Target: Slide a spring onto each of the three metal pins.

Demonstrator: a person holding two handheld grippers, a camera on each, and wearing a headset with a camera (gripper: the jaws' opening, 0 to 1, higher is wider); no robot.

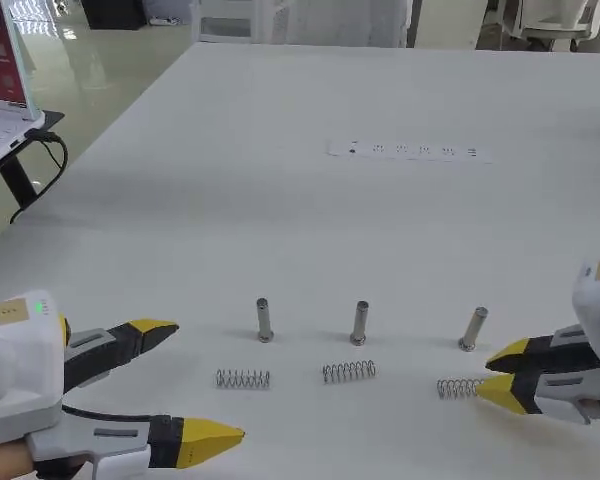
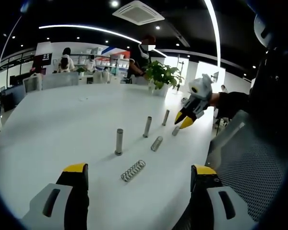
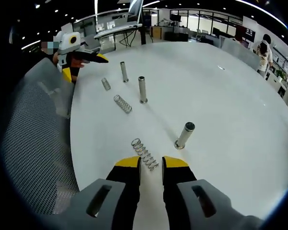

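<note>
right gripper (image 3: 152, 162) jaws slightly apart at bottom centre, rightmost spring (image 3: 144, 152) pointing lengthwise straight out from them; left gripper (image 1: 208, 380) wide open

Pins, three: short plain metal cylinders, standing on end in a row on the white table (image 1: 310, 220). They are the left pin (image 1: 263, 320), middle pin (image 1: 359, 323) and right pin (image 1: 472, 329), all bare.

Springs, three: small wire coils lying on their sides, one just before each pin. They are the left spring (image 1: 243, 379), middle spring (image 1: 349, 372) and right spring (image 1: 458, 387).
</note>
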